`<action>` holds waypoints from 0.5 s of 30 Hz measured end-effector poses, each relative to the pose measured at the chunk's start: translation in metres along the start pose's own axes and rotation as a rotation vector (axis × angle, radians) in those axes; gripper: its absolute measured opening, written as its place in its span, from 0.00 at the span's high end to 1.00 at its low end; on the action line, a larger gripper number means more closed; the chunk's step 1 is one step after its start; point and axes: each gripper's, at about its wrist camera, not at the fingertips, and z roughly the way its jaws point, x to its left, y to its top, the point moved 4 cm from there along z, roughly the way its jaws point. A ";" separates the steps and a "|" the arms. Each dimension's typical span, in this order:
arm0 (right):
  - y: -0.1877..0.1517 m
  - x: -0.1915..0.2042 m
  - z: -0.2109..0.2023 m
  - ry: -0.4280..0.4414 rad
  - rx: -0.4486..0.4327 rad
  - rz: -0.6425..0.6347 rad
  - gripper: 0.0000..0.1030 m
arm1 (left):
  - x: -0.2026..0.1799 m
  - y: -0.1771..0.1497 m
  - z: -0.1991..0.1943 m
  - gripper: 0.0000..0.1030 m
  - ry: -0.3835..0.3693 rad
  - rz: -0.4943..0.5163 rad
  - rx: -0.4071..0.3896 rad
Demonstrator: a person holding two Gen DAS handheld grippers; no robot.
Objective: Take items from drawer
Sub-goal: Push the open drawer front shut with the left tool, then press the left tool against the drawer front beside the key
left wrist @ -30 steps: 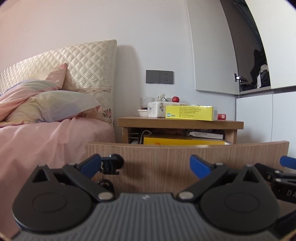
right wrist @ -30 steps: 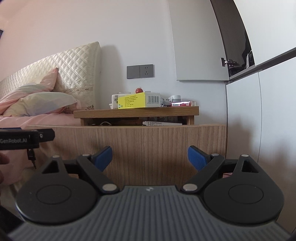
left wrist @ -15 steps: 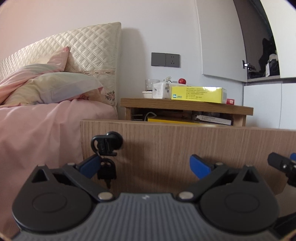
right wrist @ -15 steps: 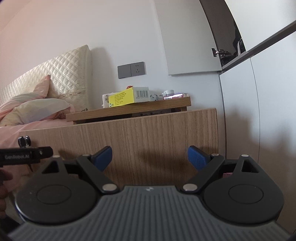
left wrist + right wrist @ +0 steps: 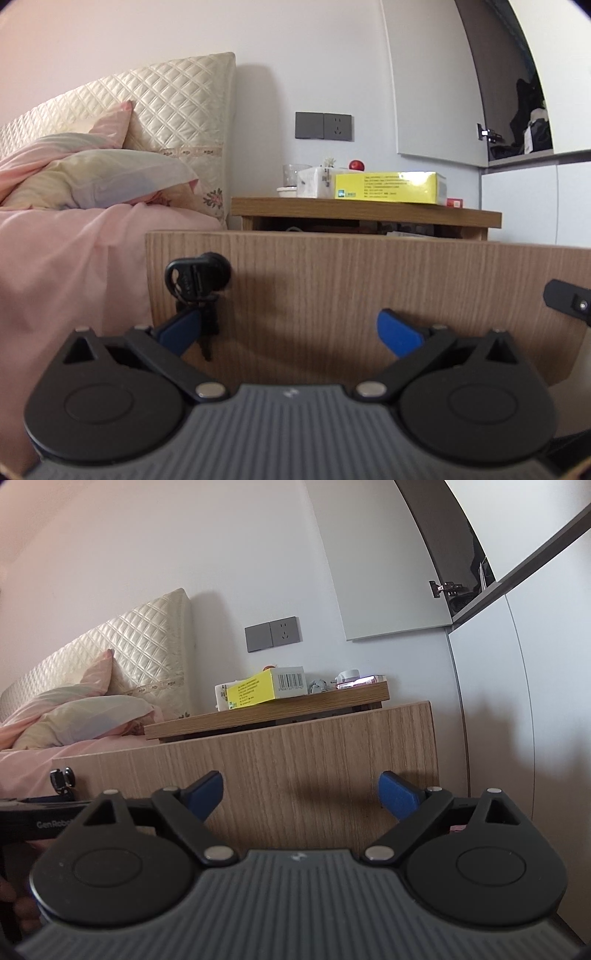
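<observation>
Both grippers — left gripper [image 5: 289, 328] and right gripper [image 5: 302, 793] — are gaping wide, facing the drawer front [image 5: 369, 288], gripping nothing.

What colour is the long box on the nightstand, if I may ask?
Yellow; the box shows best in the left wrist view.

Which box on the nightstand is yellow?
The long flat box at the front edge; the tissue box behind it is white.

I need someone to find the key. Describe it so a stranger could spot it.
Beside the bed stands a wooden nightstand with its drawer front facing the grippers. The key sits in the lock at that panel's upper left corner, the only black thing on the wood.
</observation>
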 end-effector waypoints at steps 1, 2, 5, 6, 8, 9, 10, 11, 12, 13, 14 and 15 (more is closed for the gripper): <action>0.001 -0.001 0.001 0.003 0.001 0.003 0.08 | -0.001 0.000 0.001 0.00 0.001 0.000 -0.002; 0.001 -0.002 0.002 0.006 0.003 0.006 0.08 | -0.001 0.000 0.003 0.00 0.001 0.000 -0.003; 0.002 -0.004 0.007 0.017 0.008 0.010 0.08 | -0.002 0.003 0.008 0.00 0.000 -0.002 -0.003; 0.002 -0.005 0.008 0.022 0.009 0.012 0.08 | -0.002 0.003 0.010 0.00 0.000 -0.002 -0.003; 0.002 -0.007 0.012 0.031 0.012 0.013 0.08 | -0.003 0.003 0.014 0.00 0.000 -0.001 -0.003; 0.002 -0.007 0.014 0.034 0.012 0.011 0.08 | -0.002 0.004 0.016 0.00 0.000 0.000 -0.002; 0.002 -0.008 0.015 0.035 0.012 0.007 0.08 | -0.001 0.005 0.017 0.00 0.000 0.001 -0.001; 0.002 -0.008 0.017 0.037 0.012 0.004 0.08 | -0.001 0.005 0.019 0.00 -0.001 0.003 0.001; 0.002 -0.009 0.019 0.039 0.012 0.000 0.08 | -0.002 0.006 0.021 0.00 -0.001 0.006 0.002; 0.002 -0.009 0.020 0.040 0.012 -0.004 0.08 | -0.002 0.006 0.023 0.00 -0.001 0.009 0.003; 0.001 -0.009 0.022 0.041 0.012 -0.009 0.08 | -0.002 0.006 0.025 0.00 -0.001 0.012 0.004; 0.001 -0.009 0.023 0.043 0.012 -0.012 0.08 | -0.003 0.007 0.027 0.00 -0.001 0.015 0.006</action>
